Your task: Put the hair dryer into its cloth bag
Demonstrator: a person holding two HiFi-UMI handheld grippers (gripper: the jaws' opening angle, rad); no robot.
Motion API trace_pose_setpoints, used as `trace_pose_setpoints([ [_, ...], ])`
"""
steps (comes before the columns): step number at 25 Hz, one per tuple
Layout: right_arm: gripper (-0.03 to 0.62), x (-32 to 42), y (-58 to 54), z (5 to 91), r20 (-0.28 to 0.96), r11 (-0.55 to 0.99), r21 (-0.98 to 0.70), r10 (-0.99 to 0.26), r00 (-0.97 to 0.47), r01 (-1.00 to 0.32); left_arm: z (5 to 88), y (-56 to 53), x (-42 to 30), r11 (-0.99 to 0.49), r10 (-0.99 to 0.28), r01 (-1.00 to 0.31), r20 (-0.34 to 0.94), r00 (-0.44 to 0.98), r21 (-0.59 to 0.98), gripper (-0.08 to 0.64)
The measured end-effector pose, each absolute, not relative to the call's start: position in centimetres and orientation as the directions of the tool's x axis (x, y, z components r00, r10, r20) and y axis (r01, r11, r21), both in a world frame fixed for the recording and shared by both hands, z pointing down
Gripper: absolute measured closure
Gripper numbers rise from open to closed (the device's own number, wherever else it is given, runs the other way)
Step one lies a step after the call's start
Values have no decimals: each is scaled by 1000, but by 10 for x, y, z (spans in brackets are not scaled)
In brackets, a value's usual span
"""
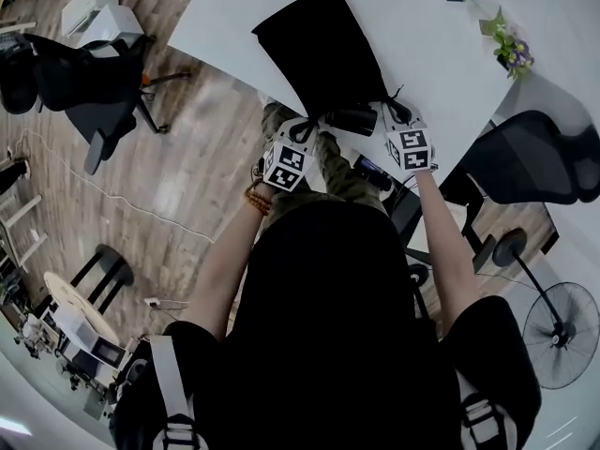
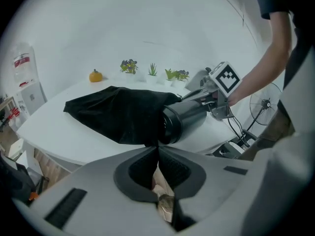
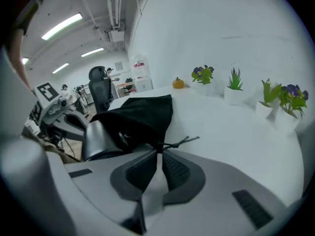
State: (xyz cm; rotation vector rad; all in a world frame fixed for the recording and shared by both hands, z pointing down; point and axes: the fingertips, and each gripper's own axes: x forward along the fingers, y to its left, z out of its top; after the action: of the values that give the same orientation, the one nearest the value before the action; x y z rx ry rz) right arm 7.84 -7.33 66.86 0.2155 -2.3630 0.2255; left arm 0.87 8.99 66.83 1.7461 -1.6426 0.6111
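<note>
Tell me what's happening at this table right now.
A person works at the white table with a gripper in each hand. The left gripper and the right gripper are both shut, each pinching the rim of the black cloth bag at its mouth, one on each side. The hair dryer is only partly in the bag: its dark barrel end sticks out of the opening near the table's edge, so the job isn't finished.

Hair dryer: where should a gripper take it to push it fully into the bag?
Likely the hair dryer by its exposed barrel end, coming from the near edge of the table. Only that round end sticks out of the cloth bag; the rest is under cloth. It lies sideways, so jaws can span it. The left gripper and right gripper both pinch the bag's mouth.
</note>
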Motion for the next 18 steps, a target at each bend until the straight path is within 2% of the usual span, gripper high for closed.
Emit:
trace_pose_setpoints([
  [1,551,85,-66,665,688,975,-115,-60,-723,-190,668,90,10,3,-684,-989,722,104,145,528],
  [2,522,94,-58,660,680,980,-129,-24,-733,-152,668,90,10,6,-684,-989,722,103,147,528],
  [4,339,115,-37,651,672,987,-155,69,-738,-49,665,89,10,9,-686,-988,720,104,152,528],
  [5,307,124,-24,649,680,987,-160,123,-723,17,662,88,10,7,-688,-988,718,106,152,528],
  [7,298,134,4,653,704,980,-143,201,-682,141,655,87,9,-7,-694,-989,711,112,150,528],
  [9,299,126,20,660,706,974,-107,216,-674,200,648,85,11,-22,-700,-988,703,123,151,528],
  [14,319,85,13,660,671,990,-106,139,-728,91,644,81,23,-46,-702,-981,693,165,187,529],
  [18,337,75,13,654,673,992,-80,123,-729,94,621,79,17,-70,-748,-974,635,194,216,529],
])
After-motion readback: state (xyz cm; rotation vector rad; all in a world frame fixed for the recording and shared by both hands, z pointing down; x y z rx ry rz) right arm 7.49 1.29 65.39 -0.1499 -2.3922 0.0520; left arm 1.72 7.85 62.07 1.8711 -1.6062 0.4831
